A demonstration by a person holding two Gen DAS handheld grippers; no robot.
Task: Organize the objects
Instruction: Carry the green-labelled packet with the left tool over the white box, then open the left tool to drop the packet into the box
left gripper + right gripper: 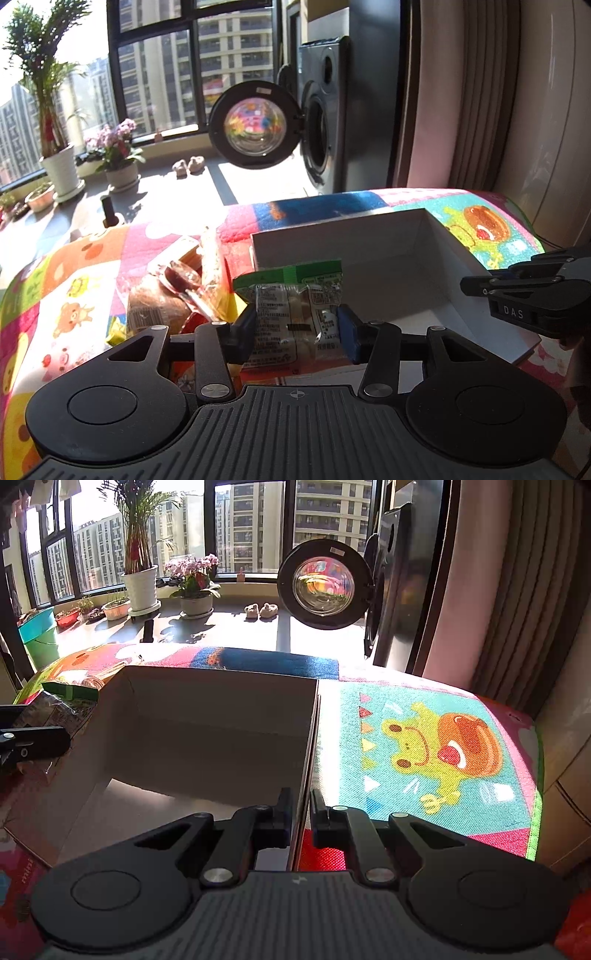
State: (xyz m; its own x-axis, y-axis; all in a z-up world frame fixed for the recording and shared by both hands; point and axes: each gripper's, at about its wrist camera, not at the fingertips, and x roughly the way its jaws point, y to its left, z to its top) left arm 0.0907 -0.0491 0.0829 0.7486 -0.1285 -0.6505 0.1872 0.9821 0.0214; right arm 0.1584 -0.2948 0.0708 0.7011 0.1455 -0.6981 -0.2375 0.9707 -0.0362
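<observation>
Crinkly clear plastic with a green top marks the snack packet (295, 317) that our left gripper (297, 332) clamps between its pads, raised off the patchwork mat (74, 295). To the left of it we see a heap of other wrapped snacks (184, 291) waiting on the mat. To the right of the packet, and just beyond it, lies the open white box (369, 243), so we judge the coming move to be a short carry rightward and forward over the near wall. The packet hangs upright, its long axis running top to bottom. Further right, our right gripper (301, 812) is pinched shut on the box's right wall (308, 760), steadying it; our left is the one bearing the load. The box floor is partly in shadow and looks empty where we can see it. The packet's print is too small to read, and its lower edge is hidden behind the gripper body.
</observation>
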